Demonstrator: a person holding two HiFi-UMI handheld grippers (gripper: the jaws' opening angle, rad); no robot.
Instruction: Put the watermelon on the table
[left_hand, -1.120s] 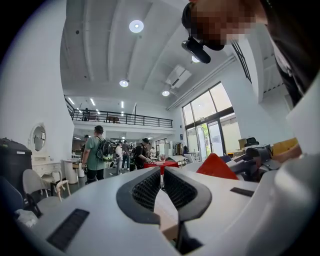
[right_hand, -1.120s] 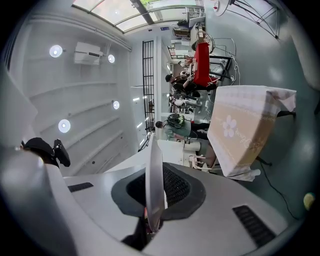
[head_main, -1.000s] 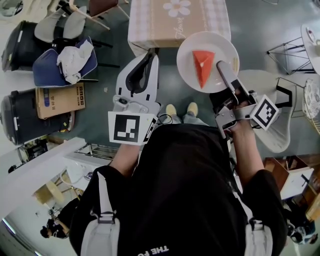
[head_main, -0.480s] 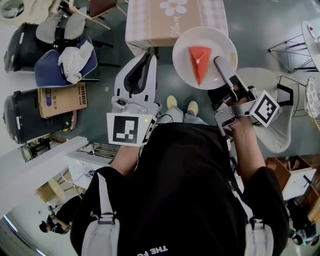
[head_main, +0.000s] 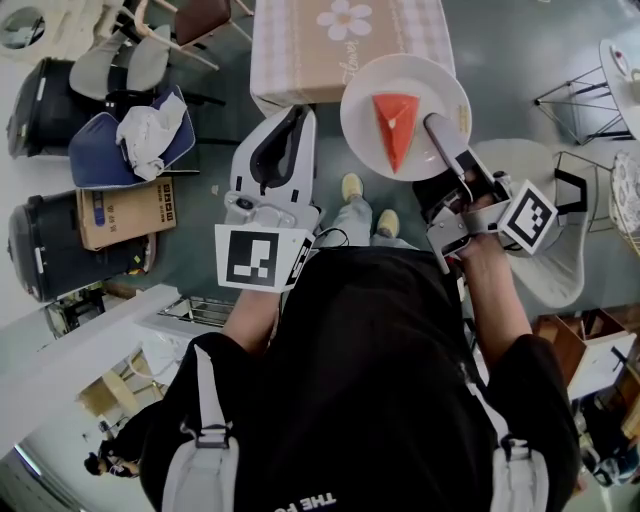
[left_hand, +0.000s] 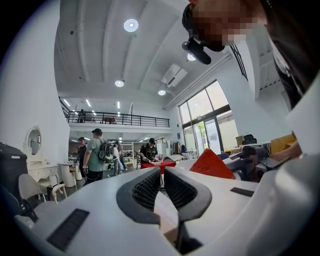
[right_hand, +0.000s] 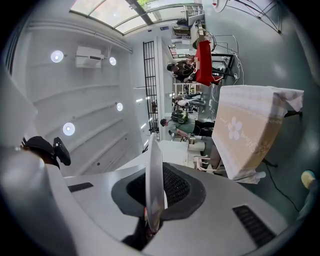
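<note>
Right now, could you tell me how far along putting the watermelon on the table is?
Done: the watermelon slice lies on the white plate. In hand: the right tool clamps the plate's rim, holding it up near the flower-cloth table. Left: setting it down there. The left tool is shut, empty.

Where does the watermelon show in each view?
Head view: watermelon top centre, on the plate in the right gripper.
Left gripper view: red wedge right of centre.
Right gripper view: not clearly in it; only the plate's edge, centre.
Shared landmark: flowered table, head and right gripper views.
</note>
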